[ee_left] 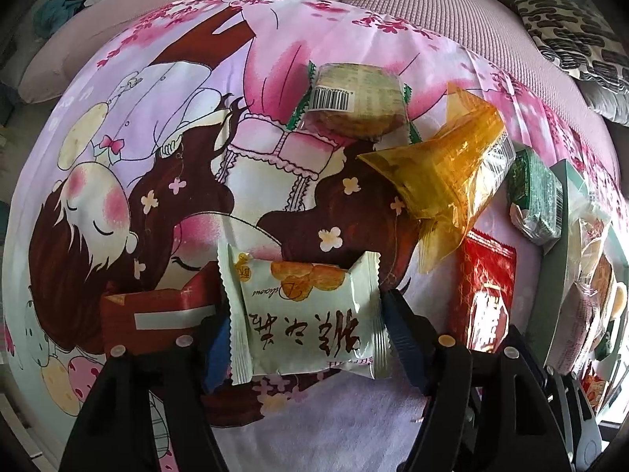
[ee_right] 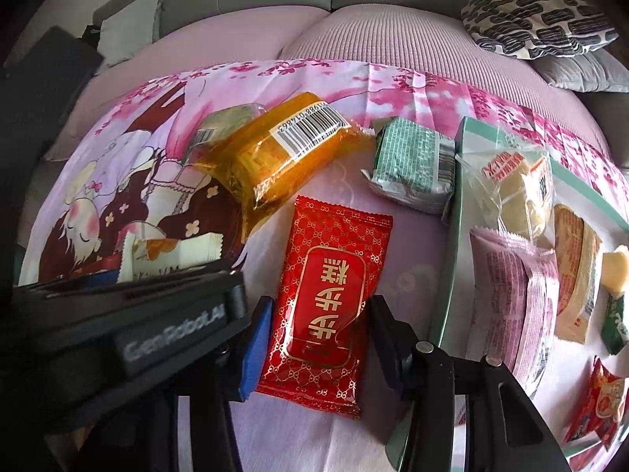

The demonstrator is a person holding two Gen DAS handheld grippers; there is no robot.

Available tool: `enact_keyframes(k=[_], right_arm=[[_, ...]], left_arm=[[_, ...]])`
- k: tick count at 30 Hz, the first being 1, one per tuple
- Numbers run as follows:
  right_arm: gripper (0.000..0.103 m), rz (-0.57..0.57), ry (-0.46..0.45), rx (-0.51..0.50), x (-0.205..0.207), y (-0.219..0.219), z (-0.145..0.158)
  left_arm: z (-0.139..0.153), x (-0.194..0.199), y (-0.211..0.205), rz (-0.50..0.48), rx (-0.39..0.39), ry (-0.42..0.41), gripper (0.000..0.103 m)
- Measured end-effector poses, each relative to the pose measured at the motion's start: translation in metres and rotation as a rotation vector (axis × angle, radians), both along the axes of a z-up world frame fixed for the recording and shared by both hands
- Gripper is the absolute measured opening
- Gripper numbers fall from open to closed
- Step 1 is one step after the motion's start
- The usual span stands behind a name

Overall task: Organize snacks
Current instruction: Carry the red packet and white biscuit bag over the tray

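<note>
The right hand-held gripper (ee_right: 318, 338) pinches the red packet (ee_right: 328, 299), presumably to move it to the green tray (ee_right: 452, 236). The left hand-held gripper (ee_left: 304, 322) stands half-open around the pale green packet (ee_left: 304, 310) (not gripping).

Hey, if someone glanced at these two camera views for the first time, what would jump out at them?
Probably the red packet with gold characters, lying between the right gripper fingers on the pink cartoon-print cloth. Next, the pale green pastry packet between the left gripper fingers. Behind them lies a shiny amber-wrapped snack, and a tray of sorted snacks sits on the right.
</note>
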State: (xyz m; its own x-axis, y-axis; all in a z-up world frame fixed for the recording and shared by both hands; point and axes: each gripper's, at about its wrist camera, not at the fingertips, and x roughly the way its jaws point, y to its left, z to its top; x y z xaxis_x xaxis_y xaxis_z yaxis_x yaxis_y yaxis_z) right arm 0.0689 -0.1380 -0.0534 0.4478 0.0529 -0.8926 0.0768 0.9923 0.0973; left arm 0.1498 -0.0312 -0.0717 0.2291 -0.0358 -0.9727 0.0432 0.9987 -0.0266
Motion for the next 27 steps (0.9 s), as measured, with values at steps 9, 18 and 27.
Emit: enact_keyframes(k=[9, 18, 27], right_arm=[[0.051, -0.008, 0.003, 0.014, -0.002, 0.000, 0.001], [0.050, -0.039, -0.031, 0.044, -0.006, -0.011, 0.013], [0.050, -0.068, -0.091, 0.080, -0.014, -0.022, 0.035]], left_arm=[[0.005, -0.004, -0.006, -0.004, 0.006, -0.020, 0.060], [0.029, -0.015, -0.005, -0.003, -0.058, -0.053, 0.058], [0.062, -0.026, 0.000, 0.009, -0.096, -0.129, 0.058]])
